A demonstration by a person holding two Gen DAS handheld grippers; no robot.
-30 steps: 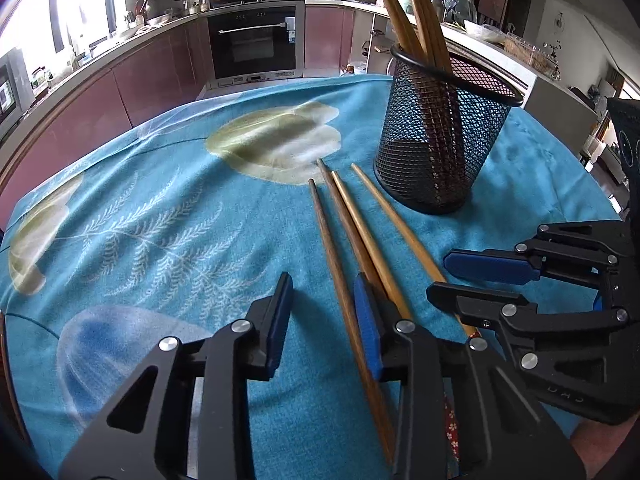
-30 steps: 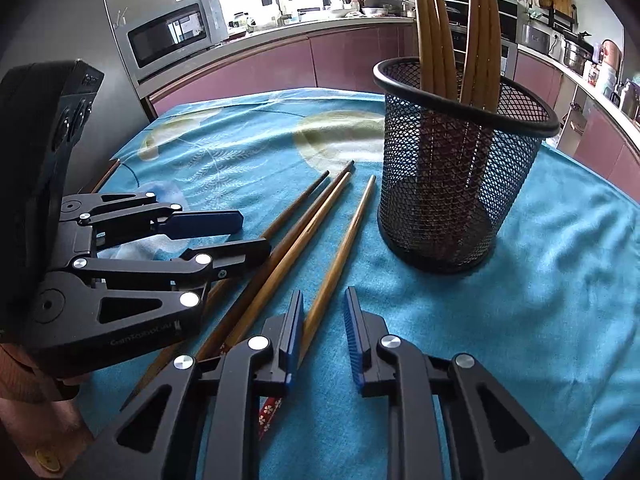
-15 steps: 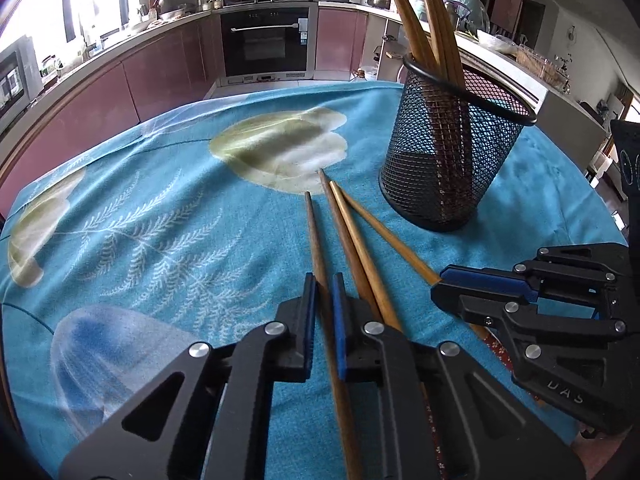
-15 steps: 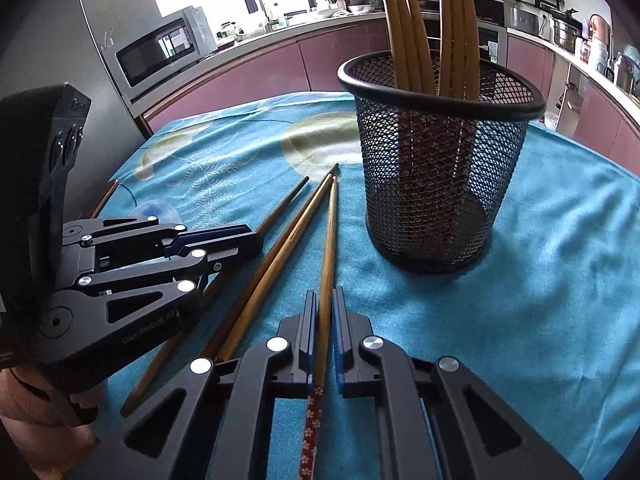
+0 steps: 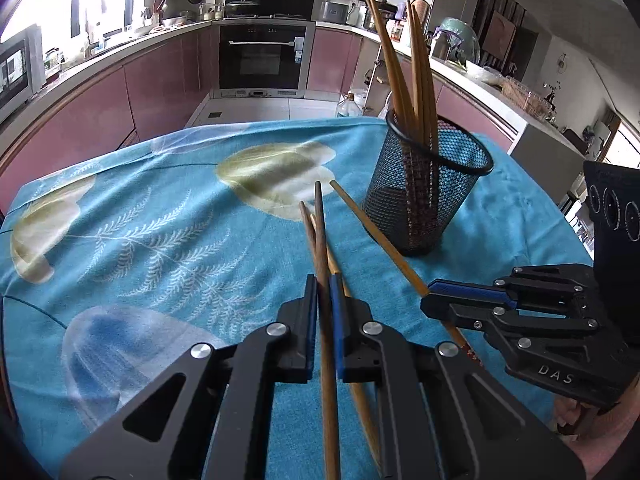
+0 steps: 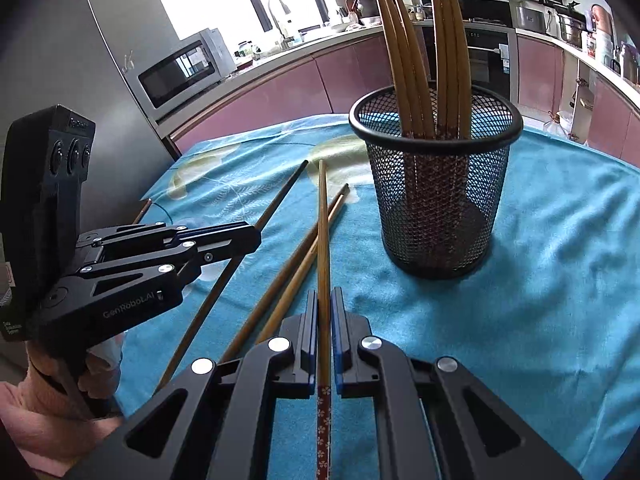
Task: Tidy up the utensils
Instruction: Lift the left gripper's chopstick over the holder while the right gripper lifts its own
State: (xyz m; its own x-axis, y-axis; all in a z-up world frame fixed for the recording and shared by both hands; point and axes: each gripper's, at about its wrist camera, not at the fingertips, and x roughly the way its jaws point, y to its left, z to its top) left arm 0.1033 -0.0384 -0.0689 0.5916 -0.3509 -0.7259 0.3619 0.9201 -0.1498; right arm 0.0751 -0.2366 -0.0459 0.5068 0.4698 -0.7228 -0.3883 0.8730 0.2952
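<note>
Blue tablecloth (image 6: pixel 560 240) carried a mesh cup (image 6: pixel 436 200) at one o'clock; right gripper (image 6: pixel 324 316) clamped the flower-patterned chopstick (image 6: pixel 323 248), left gripper (image 5: pixel 323 300) pinched a dark chopstick (image 5: pixel 320 232) — pattern visible only from the right wrist.

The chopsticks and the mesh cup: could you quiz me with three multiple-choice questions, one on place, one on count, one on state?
1. Where does the mesh cup stand?
A. on the blue tablecloth
B. on the kitchen counter
C. on the floor

2. How many loose chopsticks lie on the cloth, gripped by no fingers?
A. none
B. two
C. five

3. What is the right gripper doing?
A. standing wide open
B. shut on a chopstick
C. shut on the cup's rim

Answers: 1 A, the cup's base rests on the cloth. 2 B, a pair lies between the two held sticks. 3 B, its fingers pinch the stick, as the left gripper pinches a darker one.
</note>
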